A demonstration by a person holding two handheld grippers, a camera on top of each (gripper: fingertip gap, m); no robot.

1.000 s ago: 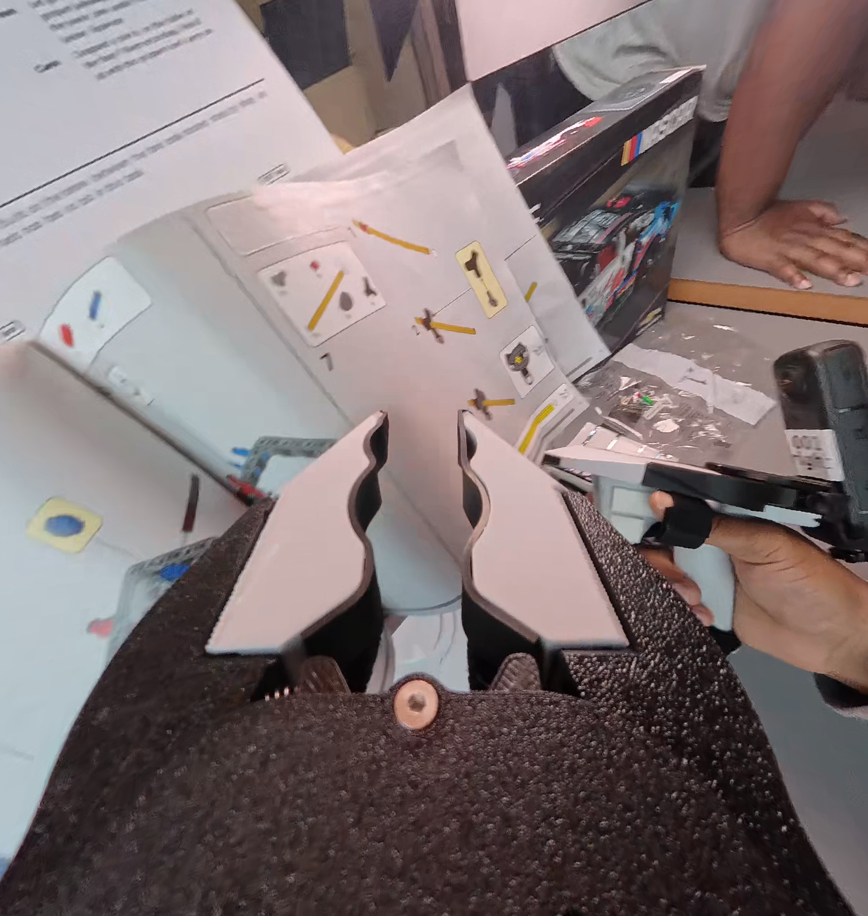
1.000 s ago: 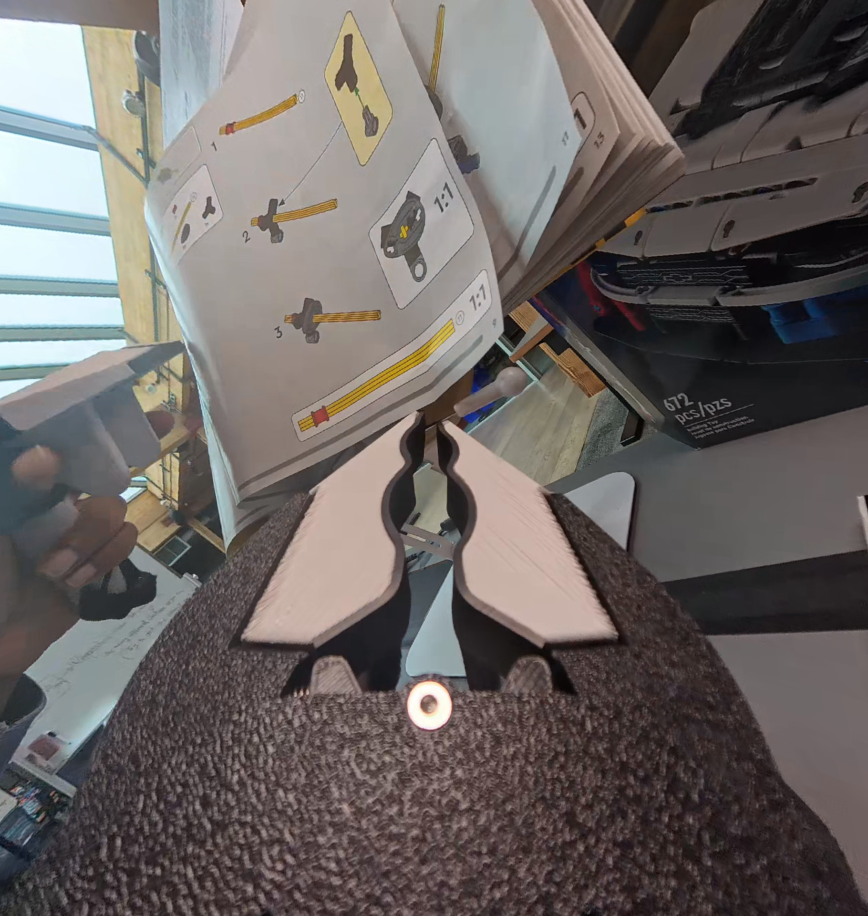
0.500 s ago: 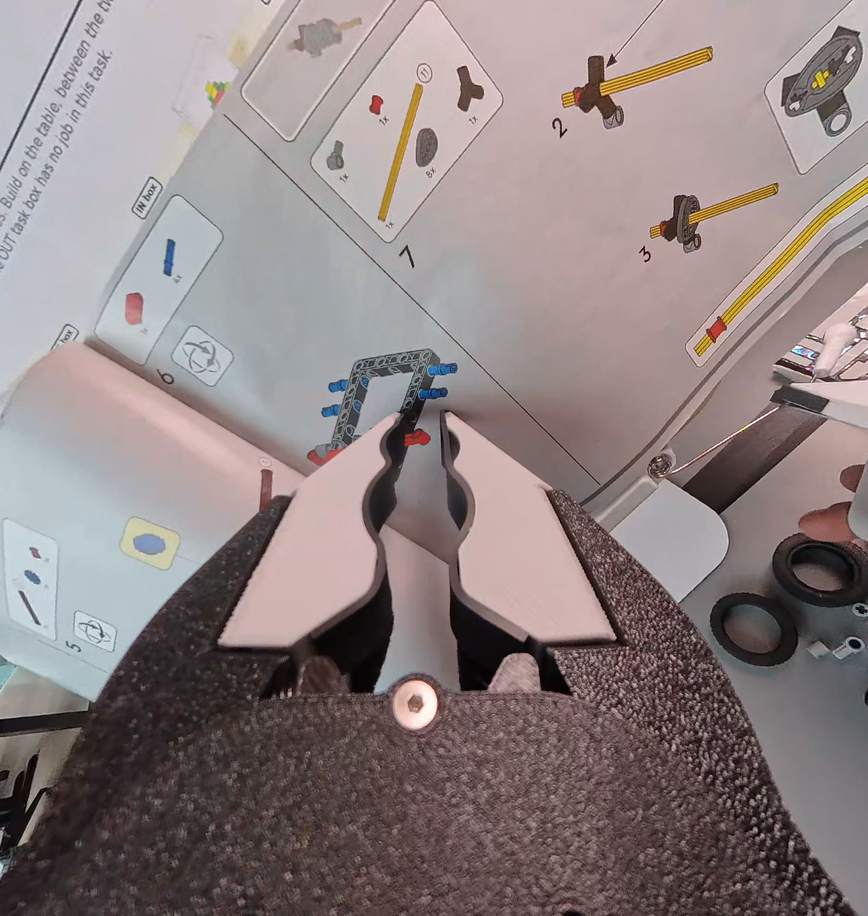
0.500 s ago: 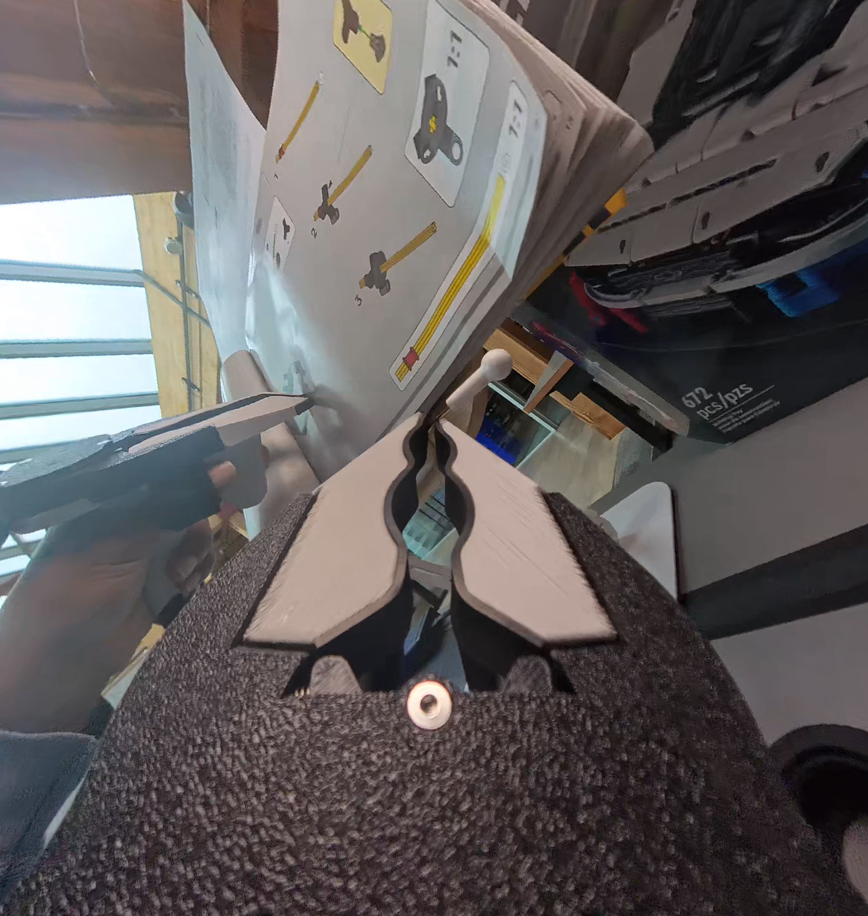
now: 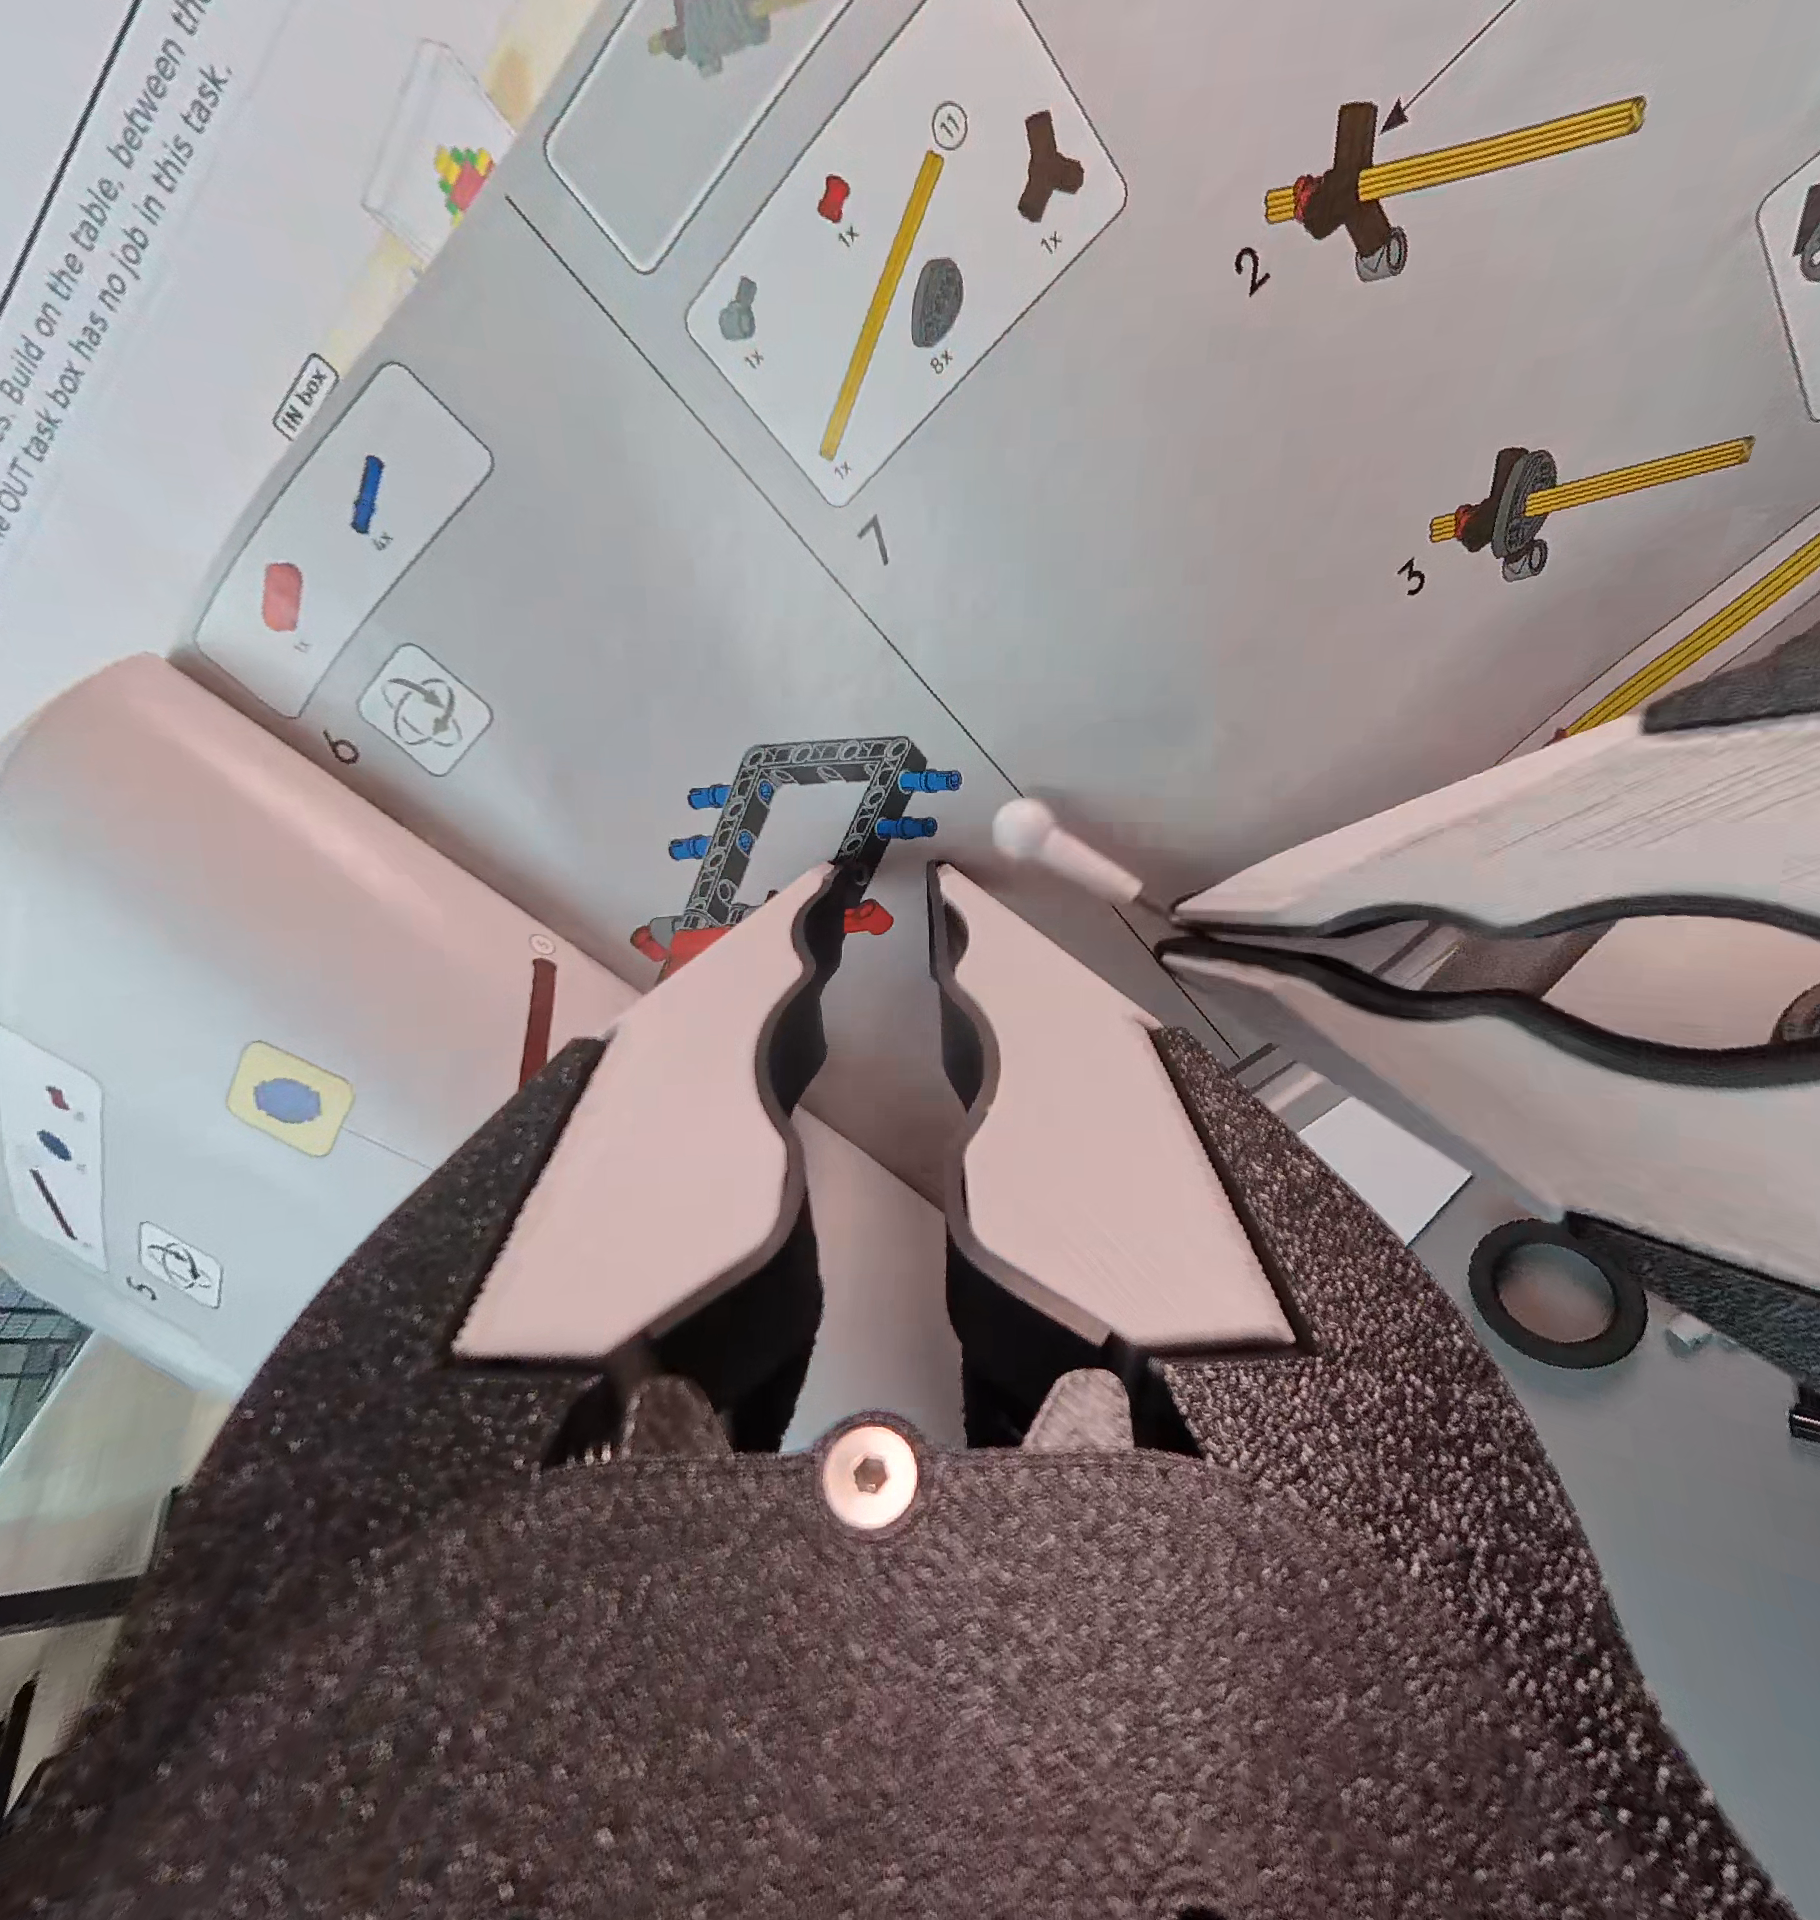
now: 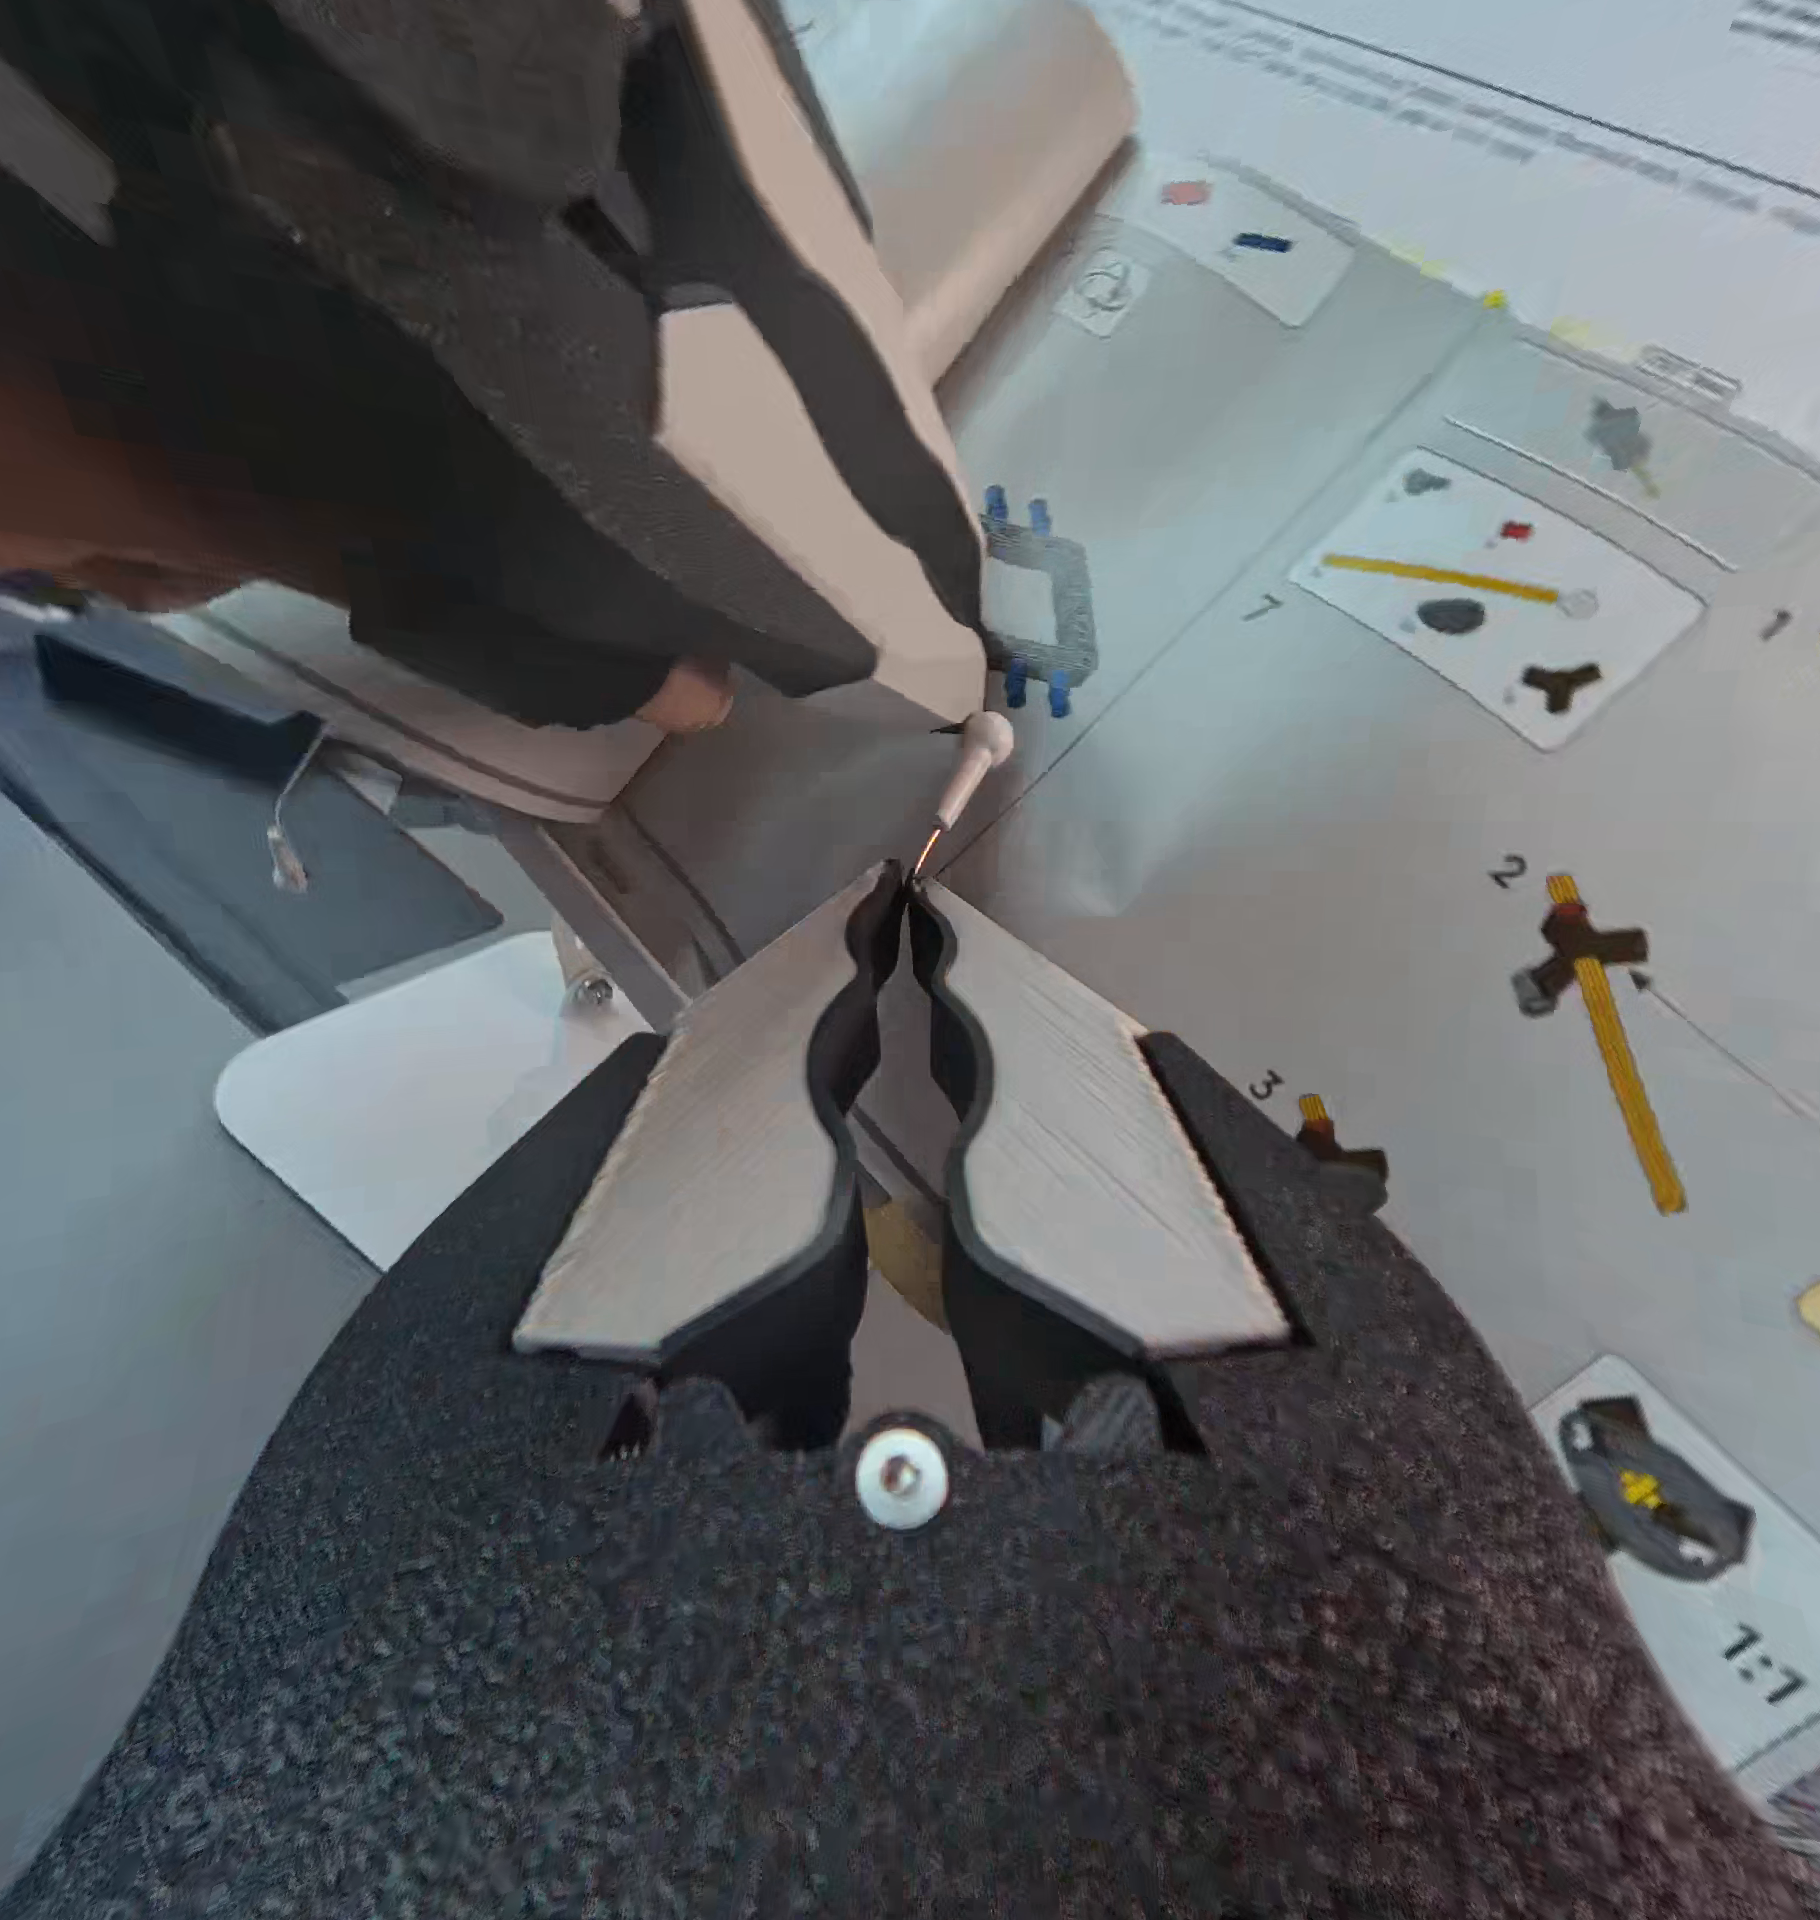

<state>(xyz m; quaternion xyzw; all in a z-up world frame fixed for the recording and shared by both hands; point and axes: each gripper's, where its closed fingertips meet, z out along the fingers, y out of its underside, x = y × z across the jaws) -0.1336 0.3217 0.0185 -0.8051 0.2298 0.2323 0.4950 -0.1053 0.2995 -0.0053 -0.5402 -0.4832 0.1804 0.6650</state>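
Left wrist view: my left claw [image 5: 880, 883] sits w/ a narrow gap between the tips, nothing between them, right up against an open instruction booklet [image 5: 1145, 582].
Left claw tips: just over the printed drawing of a dark frame w/ blue pegs; can't tell if they touch the paper.
Booklet: stands tilted, pages w/ part pics and yellow rods; left-hand page [image 5: 262, 883] curls forward.
Printed sheet: white sheet w/ text [image 5: 44, 208] behind the booklet, top left.
Right claw, from left view: comes in from the right [image 5: 1171, 930], tips pressed together.
Pin: white ball-headed pin [image 5: 1051, 847], thin shaft pinched at those tips, head near the booklet's fold, just right of my left tips.
Counter: grey [image 5: 1425, 1257], lower right; black rubber ring [image 5: 1555, 1294] lies flat on it, small bits beside it too blurry to name.
Right wrist view: my right claw [image 6: 904, 883] is closed down on the pin [image 6: 973, 758]; only the wire end is in the tips, ball head points up and away.
Left claw, from right view: upper left [image 6: 973, 681], its tip just beside the pin's head; a finger [image 6: 688, 696] shows under it.
Stand: white rounded plate [image 6: 386, 1101] on the counter [image 6: 85, 1195] at the booklet's [image 6: 1301, 852] foot, w/ a metal wire rest.
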